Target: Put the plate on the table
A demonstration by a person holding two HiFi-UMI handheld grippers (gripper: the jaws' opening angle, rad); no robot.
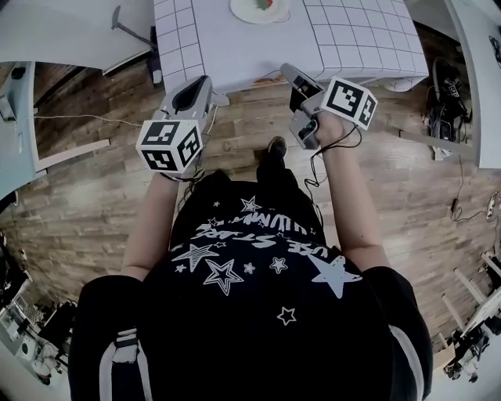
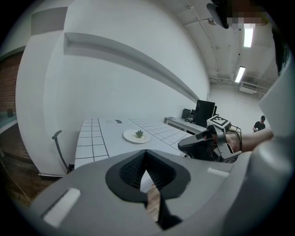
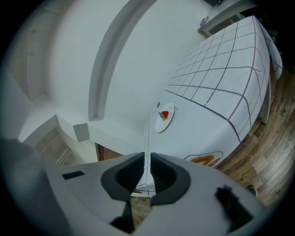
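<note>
Two empty grippers over wooden floor [image 1: 94,196] beside the table's [image 1: 352,47] near edge, left gripper [image 1: 206,81] jaws closed, right gripper [image 1: 289,71] jaws a thin slit apart, plate [image 1: 259,9] resting on the table well back from that edge.

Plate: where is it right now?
The plate lies on the white gridded table, at the top centre of the head view, with a small red-and-green item on it.

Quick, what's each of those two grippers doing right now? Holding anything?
Left gripper: closed, holding nothing.
Right gripper: closed but for a thin slit, holding nothing.
</note>
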